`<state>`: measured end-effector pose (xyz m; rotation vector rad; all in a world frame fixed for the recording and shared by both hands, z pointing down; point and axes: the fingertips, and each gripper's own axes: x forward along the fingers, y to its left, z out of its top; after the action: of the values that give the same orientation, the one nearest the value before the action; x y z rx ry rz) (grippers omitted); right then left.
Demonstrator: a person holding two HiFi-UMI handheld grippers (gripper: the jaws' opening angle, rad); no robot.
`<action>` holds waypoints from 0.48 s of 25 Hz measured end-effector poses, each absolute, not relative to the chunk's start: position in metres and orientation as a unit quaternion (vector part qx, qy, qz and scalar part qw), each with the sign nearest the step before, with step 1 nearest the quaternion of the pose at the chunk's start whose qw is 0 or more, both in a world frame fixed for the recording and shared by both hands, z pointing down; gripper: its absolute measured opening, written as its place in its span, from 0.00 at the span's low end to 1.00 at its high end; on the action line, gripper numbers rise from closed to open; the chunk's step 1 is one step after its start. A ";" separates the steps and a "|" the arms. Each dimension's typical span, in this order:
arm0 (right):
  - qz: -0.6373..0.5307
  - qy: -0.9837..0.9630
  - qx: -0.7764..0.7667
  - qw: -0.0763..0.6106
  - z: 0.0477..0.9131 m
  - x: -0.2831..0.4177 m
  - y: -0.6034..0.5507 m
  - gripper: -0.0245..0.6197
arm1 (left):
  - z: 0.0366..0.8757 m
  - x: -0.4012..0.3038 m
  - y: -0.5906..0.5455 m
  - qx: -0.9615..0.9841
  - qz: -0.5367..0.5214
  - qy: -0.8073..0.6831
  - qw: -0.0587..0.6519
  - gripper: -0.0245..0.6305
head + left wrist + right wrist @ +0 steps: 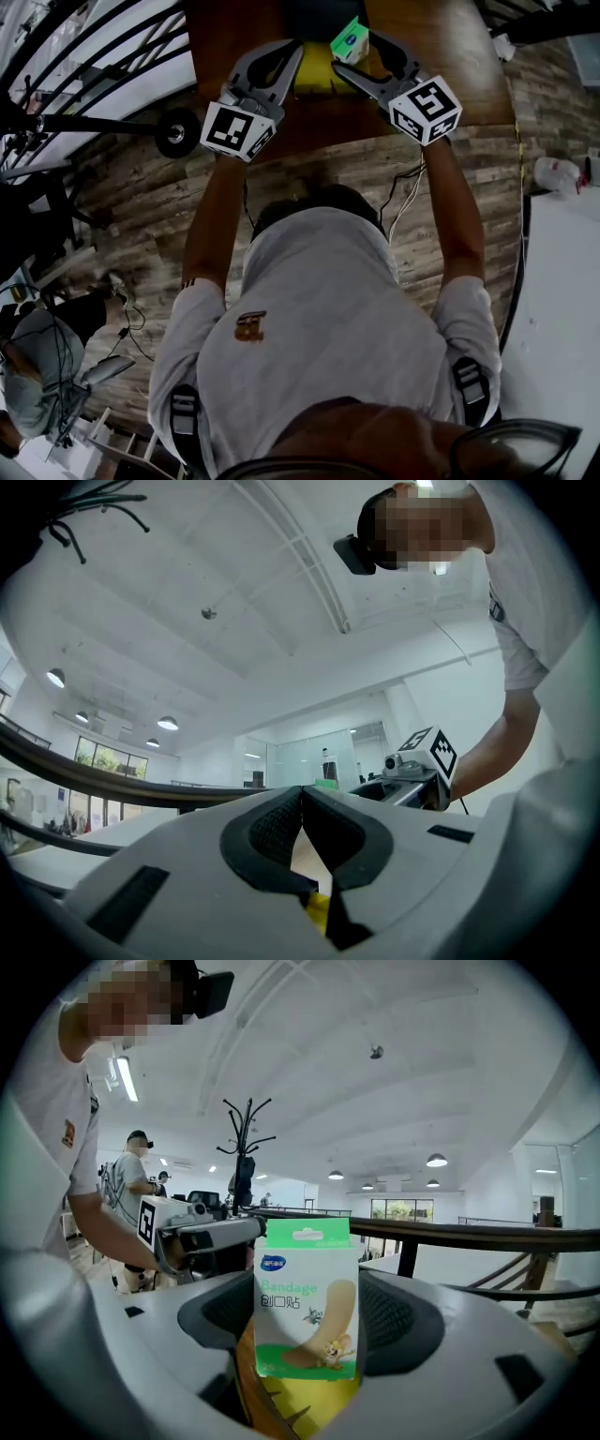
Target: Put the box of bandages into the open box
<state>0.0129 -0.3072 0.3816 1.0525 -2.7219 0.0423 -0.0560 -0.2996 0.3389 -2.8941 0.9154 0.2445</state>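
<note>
The box of bandages (350, 39) is green and white, and my right gripper (352, 49) is shut on it above the wooden table (450, 56). In the right gripper view the bandage box (307, 1302) stands upright between the jaws of the right gripper (307, 1288), with the yellow open box (309, 1401) just below it. From the head view, that yellow box (314, 80) lies on the table between both grippers. My left gripper (296, 47) hovers at its left side, shut and holding nothing. Its black pads (272, 832) meet at the tips, and a sliver of the yellow box (319, 909) shows beneath.
Dark railing bars (94, 56) and a black wheel (176, 133) lie to the left. A white table (562, 309) and a plastic bottle (556, 173) are at the right. Cables (403, 202) hang off the table's near edge. Another person (33, 375) sits at lower left.
</note>
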 end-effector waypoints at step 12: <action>0.056 -0.927 0.287 0.236 0.438 0.022 -0.341 0.54 | 0.354 -0.035 -0.325 -0.943 0.072 0.322 0.041 0.07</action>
<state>0.0220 -0.3412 0.4385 0.7861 -2.5428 0.1523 -0.0347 -0.3248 0.3541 -2.8879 0.9861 0.2200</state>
